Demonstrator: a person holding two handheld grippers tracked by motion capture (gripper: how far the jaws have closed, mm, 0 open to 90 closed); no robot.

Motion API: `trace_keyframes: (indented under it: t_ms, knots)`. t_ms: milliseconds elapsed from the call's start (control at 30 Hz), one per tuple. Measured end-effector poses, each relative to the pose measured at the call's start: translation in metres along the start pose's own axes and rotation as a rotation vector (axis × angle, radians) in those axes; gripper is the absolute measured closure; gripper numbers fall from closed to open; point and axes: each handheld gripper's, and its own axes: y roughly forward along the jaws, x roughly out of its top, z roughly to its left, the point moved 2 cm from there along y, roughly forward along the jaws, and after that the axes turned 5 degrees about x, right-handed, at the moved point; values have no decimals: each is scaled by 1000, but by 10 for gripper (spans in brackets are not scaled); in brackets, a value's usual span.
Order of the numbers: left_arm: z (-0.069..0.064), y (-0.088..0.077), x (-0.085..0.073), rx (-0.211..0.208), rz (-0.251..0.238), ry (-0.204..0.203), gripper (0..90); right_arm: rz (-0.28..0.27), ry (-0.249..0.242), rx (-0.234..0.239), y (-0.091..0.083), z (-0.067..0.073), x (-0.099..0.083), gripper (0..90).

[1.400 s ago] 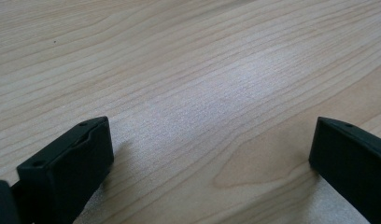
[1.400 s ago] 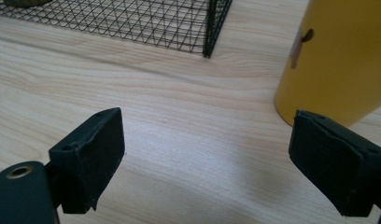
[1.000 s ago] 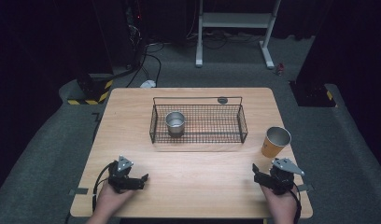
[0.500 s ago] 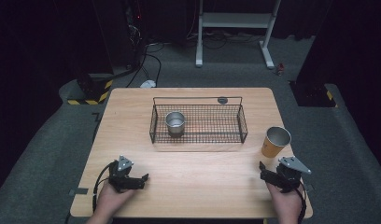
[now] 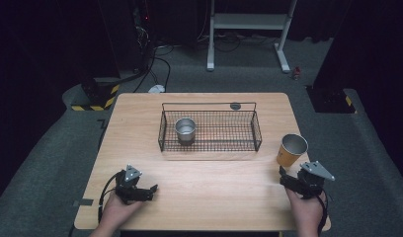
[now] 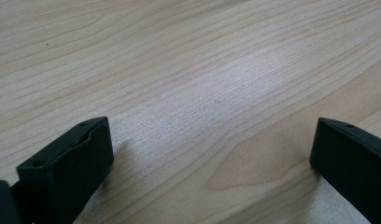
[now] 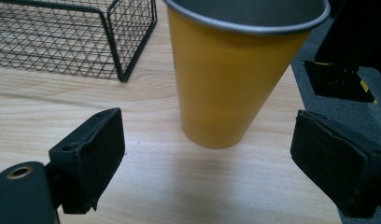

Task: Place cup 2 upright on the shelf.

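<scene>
An orange cup [image 5: 291,149] with a grey inside stands upright near the table's right edge. My right gripper [image 5: 289,178] is open just short of it, and the right gripper view has the cup [image 7: 235,74] centred beyond the wide-apart jaws, not between them. A black wire basket [image 5: 209,129] sits mid-table with a small metal cup [image 5: 185,130] upright in its left part. My left gripper [image 5: 149,190] rests low at the front left, open over bare wood [image 6: 193,93], nothing between its fingers.
The basket's corner [image 7: 118,42] lies to the left of the orange cup in the right gripper view. A dark round disc [image 5: 235,105] lies on the table behind the basket. The table's right edge [image 5: 315,158] runs close beside the cup; grey floor lies beyond.
My right gripper has edged forward and slightly right toward the orange cup. The left gripper and the cups have not moved.
</scene>
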Motion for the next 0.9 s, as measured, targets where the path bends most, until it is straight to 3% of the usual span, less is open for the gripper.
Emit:
trace_keyframes:
  t_ms: [233,400,600,700,900]
  knots:
    - [0,0,0,1,0,1,0,18,41,23,16,-10,10,91]
    - [0,0,0,0,0,1,0,-13,36,13,25,-12,16,90]
    - [0,0,0,-3,0,6,0,3,62,-20,37,-18,25,90]
    - [0,0,0,-4,1,6,0,-18,81,16,40,-21,28,90]
    - [0,0,0,-4,1,9,0,-42,84,26,47,-21,34,91]
